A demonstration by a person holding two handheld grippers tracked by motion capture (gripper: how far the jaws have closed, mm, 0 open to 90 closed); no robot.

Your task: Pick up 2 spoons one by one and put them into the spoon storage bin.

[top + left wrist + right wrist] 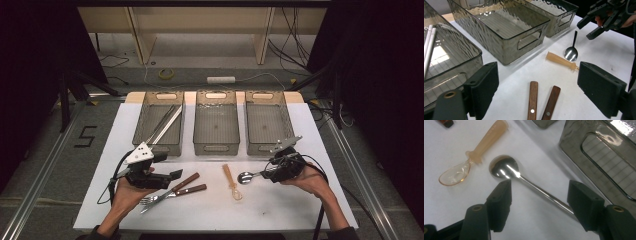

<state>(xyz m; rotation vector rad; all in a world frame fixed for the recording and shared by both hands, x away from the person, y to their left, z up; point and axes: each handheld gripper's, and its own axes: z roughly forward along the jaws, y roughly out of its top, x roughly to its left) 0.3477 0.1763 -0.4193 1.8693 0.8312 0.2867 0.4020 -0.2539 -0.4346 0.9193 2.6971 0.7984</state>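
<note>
On a white worktop, the left tool hovers with its jaws wide and nothing between them, above two wooden-handled forks. Near the middle lies an amber plastic spoon. Just right of it lies a metal spoon; the right tool straddles its handle, jaws apart, not gripping.

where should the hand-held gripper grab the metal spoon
On its thin handle, just behind the bowl, from above. The metal spoon lies flat on the table and the right hand-held gripper already straddles the handle with open jaws, one on each side.
</note>
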